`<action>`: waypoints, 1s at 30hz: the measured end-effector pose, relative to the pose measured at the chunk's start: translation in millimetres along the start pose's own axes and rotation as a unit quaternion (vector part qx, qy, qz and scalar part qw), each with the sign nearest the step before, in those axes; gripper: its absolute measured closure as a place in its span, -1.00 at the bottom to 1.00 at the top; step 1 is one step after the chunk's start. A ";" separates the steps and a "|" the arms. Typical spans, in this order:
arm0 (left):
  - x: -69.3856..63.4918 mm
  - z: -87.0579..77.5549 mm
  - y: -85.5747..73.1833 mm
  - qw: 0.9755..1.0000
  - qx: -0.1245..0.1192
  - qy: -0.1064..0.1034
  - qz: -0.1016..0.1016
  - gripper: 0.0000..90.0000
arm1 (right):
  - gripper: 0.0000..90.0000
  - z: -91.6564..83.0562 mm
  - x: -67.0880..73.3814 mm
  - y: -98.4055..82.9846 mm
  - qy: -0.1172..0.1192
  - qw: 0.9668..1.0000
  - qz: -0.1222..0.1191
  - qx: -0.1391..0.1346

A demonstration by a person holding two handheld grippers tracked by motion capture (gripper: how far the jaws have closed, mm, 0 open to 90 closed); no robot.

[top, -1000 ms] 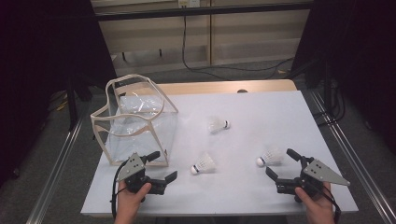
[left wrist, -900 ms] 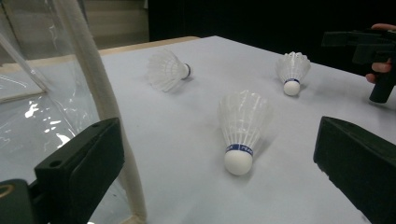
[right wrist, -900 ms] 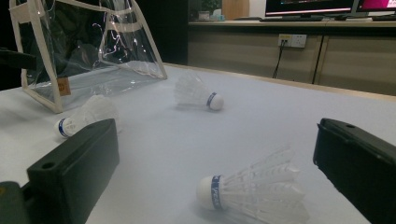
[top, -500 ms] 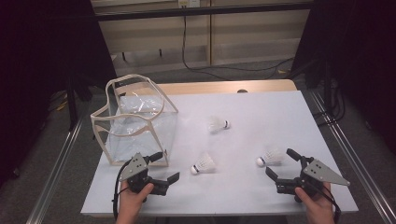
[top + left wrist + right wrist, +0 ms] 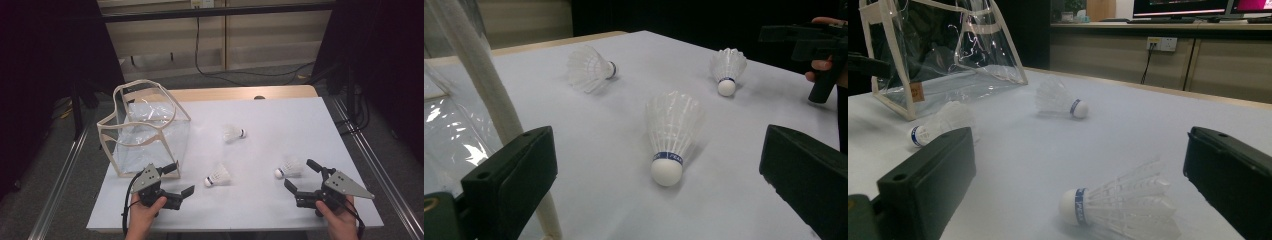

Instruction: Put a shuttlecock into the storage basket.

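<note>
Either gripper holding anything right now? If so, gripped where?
Nothing held. The left gripper and right gripper are both open, each facing a shuttlecock lying on the table.

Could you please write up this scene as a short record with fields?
surface: white table
bag: clear bag with cream trim, upright, open at the top, at the left
shuttlecocks: three, all lying on the table outside the bag: far one, middle one, right one
left gripper: open, hand-held, aimed at the middle one
right gripper: open, hand-held, close to the right one
held items: none
</note>
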State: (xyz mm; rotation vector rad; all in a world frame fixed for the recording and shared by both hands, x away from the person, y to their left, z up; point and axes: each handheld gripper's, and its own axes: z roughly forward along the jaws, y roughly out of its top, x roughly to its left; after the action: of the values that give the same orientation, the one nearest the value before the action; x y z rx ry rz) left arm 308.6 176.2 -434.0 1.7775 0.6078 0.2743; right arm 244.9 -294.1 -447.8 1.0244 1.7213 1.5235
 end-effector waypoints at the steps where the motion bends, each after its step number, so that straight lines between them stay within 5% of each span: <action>1: -0.1 0.3 0.0 1.000 0.001 0.001 0.001 -0.95 | -1.00 0.0 0.0 0.0 0.000 1.000 0.000 0.000; 30: -4.3 12.7 1.2 1.000 0.021 -0.016 0.006 -0.95 | -0.99 0.3 0.1 -0.1 0.000 1.000 0.000 0.003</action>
State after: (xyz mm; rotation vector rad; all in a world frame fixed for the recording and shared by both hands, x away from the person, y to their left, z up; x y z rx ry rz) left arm 311.5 163.2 -436.0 1.8239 0.5838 0.2433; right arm 245.0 -293.9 -447.9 1.0261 1.7280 1.5192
